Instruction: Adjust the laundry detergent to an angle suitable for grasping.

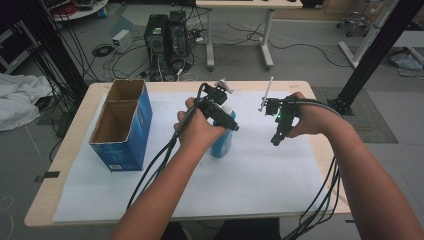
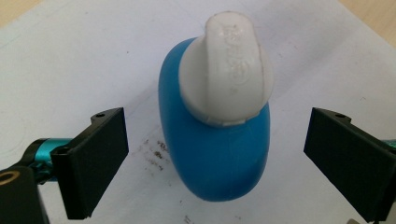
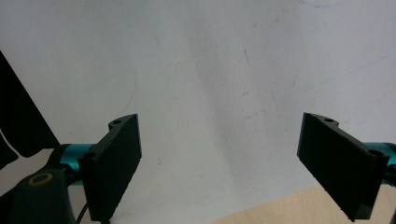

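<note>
left gripper view looks down on a blue bottle (image 2: 215, 154) with a white cap (image 2: 225, 70); it stands upright on the white sheet (image 2: 70, 70) near the table's middle, between the wide-apart jaws of the left gripper (image 2: 215, 158), not touched. the right gripper (image 3: 218, 163) is also wide, over bare sheet.

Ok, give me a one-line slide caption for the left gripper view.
Open left tongs straddle an upright blue bottle with a white cap on white paper.
</note>
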